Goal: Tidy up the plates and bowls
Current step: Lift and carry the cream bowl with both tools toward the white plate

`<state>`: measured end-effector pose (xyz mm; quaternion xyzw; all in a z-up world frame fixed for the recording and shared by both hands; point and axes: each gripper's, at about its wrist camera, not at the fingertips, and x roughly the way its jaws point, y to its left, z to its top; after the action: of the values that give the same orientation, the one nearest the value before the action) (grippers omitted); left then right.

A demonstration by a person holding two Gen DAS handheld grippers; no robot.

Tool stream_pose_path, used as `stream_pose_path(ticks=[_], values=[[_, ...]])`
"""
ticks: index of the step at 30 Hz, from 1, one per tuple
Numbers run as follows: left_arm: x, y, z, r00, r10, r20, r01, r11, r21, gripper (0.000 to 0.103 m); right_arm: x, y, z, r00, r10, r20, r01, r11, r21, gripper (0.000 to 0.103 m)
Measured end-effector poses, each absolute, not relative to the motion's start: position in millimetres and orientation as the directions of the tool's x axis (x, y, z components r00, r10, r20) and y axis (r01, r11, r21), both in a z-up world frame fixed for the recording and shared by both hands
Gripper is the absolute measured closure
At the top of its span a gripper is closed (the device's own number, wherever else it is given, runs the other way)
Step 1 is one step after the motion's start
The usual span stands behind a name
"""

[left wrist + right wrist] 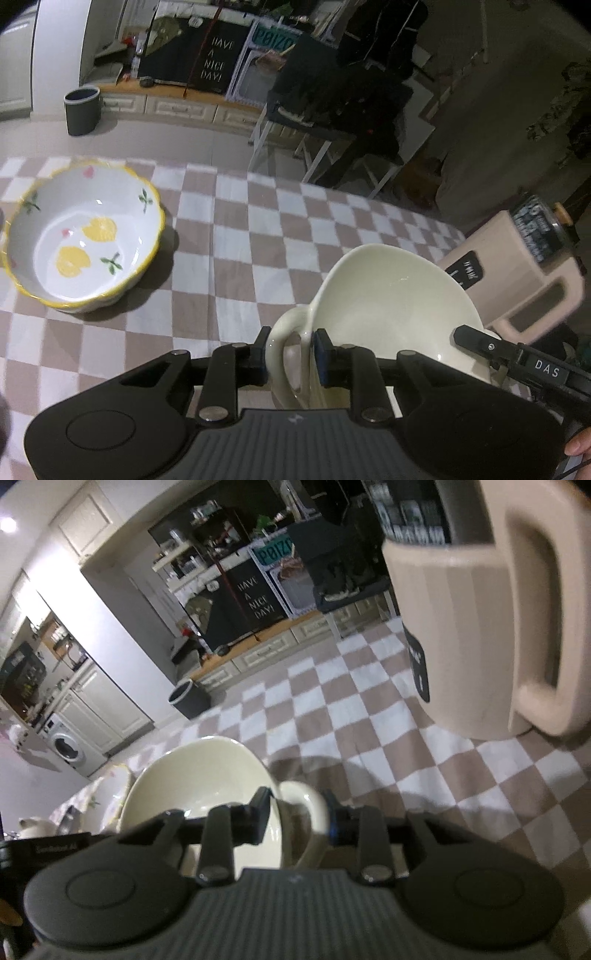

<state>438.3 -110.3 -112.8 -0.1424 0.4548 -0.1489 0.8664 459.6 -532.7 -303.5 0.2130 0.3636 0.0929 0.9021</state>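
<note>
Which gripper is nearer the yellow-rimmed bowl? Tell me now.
Left. The left gripper, shut on one handle of the cream bowl, has the yellow-rimmed bowl ahead to its left; the right gripper holds the opposite handle, on the side away from it.

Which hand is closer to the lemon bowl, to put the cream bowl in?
Left, probably. The left fingers pinch one handle of the cream ceramic two-handled bowl, and the white yellow-rimmed lemon-painted bowl sits on that side. The right fingers hold the other handle, beside the beige plastic jug.

Pink container [480,627] blurred, cut off at edge.
</note>
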Motion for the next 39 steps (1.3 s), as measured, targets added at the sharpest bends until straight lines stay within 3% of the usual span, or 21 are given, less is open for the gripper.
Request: stream_pose_path(ticks=[10,19,39], values=[[379.2,-80.3,-54.4,0.599,-0.368,-0.711,0.124,0.920,-0.372,0.078,405.1,-513.1,-256.9,0.745,0.354,-0.566,-0.090,0.893,0.440,0.069],[312.8,-51.3,-16.3,0.644,-0.313,-0.698,0.121,0.943,-0.311,0.078,366.7,-498.3,-248.3,0.737,0.411,-0.536,-0.121,0.861,0.494,0.070],[220.2,16.4,-19.2,0.683,-0.256,-0.684,0.019,0.942,-0.334,0.078,342.4,-451.3,-249.8,0.665,0.473,-0.579,-0.210,0.862,0.462,0.071]])
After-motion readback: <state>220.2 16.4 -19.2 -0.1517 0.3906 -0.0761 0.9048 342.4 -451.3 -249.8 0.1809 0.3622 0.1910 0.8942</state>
